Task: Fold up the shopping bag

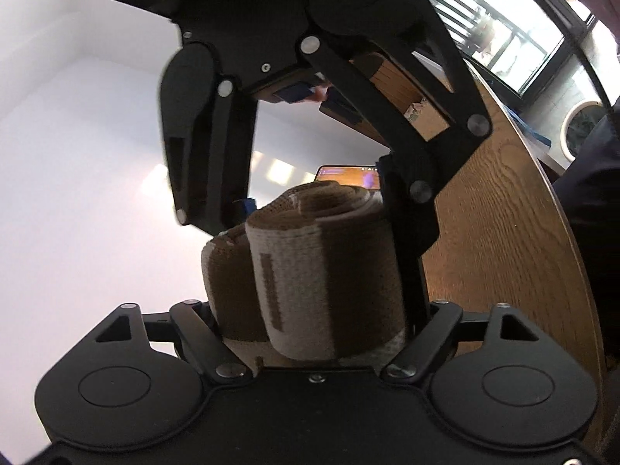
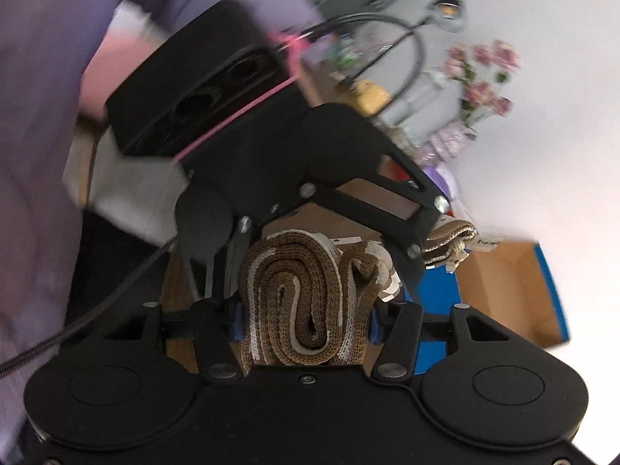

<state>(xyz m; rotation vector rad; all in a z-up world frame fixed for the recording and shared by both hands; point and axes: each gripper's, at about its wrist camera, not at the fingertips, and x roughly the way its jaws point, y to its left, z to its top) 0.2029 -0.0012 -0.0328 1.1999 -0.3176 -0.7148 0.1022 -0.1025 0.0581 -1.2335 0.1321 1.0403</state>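
Shopping bag (image 1: 306, 271), knitted brown with cream bands, rolled into a tight bundle, pinched at once by both claws and held up off the worktop (image 1: 503, 213). In the left wrist view, long axis of the roll running away from the camera along the fingers, far end tilted up toward the opposing claw. In the right wrist view, seen end-on (image 2: 306, 302): layers coiled in a spiral, a smaller fold pressed against its right side. Left claw (image 1: 310, 333) clamped on the near end of the roll, fabric filling the gap between the fingers. Right claw (image 2: 306, 321) likewise clamped on the roll, blue pads (image 2: 237, 323) pressing in from either side. Directly beyond the bundle in each view, the other black claw, blocking most of what lies behind.

Further off in the left view, wood-grain round worktop curving along the right, a phone (image 1: 348, 174) with a lit screen lying past the roll; screen text too small to read. In the right view, an open cardboard box (image 2: 511, 290) with blue edging near the right, a striped cloth piece (image 2: 449, 244) with a paper tag beside it, print unreadable. Farthest back, pink flowers (image 2: 484, 77) in a vase, blurred.
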